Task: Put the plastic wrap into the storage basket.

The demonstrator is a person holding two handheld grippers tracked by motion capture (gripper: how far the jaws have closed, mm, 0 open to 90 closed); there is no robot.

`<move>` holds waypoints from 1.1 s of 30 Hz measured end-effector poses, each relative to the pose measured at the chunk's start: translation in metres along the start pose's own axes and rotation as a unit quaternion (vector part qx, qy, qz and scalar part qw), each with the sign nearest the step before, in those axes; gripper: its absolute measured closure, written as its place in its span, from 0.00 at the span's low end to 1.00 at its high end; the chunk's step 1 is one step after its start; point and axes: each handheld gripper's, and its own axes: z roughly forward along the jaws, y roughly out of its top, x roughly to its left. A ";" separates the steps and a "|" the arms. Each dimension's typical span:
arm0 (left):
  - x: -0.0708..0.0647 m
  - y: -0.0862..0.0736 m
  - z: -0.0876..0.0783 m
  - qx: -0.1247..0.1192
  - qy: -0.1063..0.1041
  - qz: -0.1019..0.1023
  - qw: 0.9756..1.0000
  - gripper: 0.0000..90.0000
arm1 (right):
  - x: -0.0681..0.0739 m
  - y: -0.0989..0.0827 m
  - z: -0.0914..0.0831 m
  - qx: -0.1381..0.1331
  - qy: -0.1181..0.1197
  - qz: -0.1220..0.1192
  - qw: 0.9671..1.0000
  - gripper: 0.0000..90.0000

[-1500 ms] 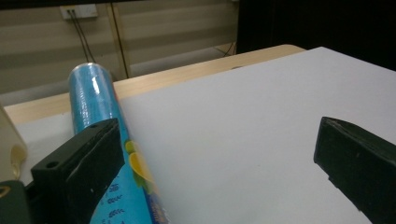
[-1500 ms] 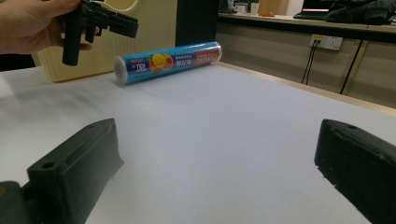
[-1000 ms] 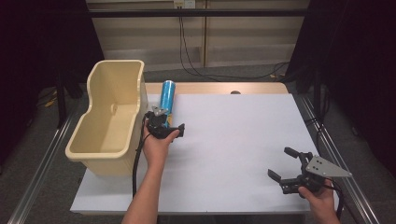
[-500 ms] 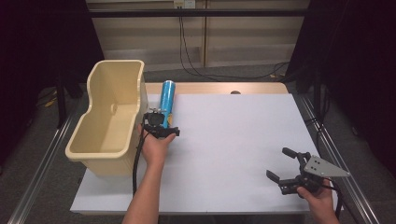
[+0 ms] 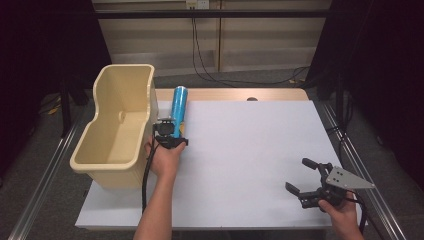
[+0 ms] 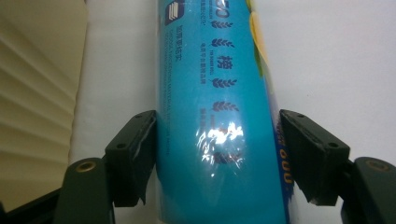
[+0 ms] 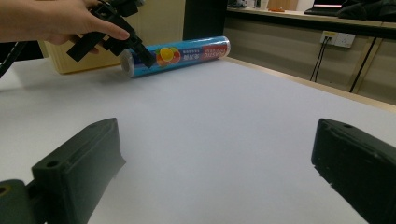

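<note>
The cream bin (image 5: 120, 125) walls off the worktop's (image 5: 250, 145) left edge with the blue roll (image 5: 178, 107) lying just beside it, leaving only a narrow gap between them, while white surface rightward lies open.

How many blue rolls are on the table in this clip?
1. The blue roll lies on the white table beside the cream bin, its near end between the left gripper's jaws. None seems hidden.

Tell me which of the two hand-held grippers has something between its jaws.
The left hand-held gripper: its jaws straddle the near end of the blue roll beside the beige bin. The right hand-held gripper is open over bare table.
</note>
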 end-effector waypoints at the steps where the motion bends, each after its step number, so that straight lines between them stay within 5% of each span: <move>1: -0.001 0.000 0.000 -0.003 0.003 0.003 1.000 0.34 | 0.000 0.000 0.000 0.001 -0.001 -0.002 1.000 0.01; 10: -0.007 -0.009 -0.009 0.006 0.017 -0.007 1.000 0.36 | -0.002 -0.001 -0.001 0.002 0.003 0.002 1.000 0.02; 25: -0.012 -0.070 -0.058 0.025 -0.036 -0.033 0.998 0.36 | 0.002 0.000 0.002 0.003 0.011 0.001 1.000 0.02; 33: -0.009 -0.059 -0.059 0.050 -0.045 -0.030 0.997 0.32 | 0.002 0.000 0.005 0.005 0.017 -0.001 1.000 0.02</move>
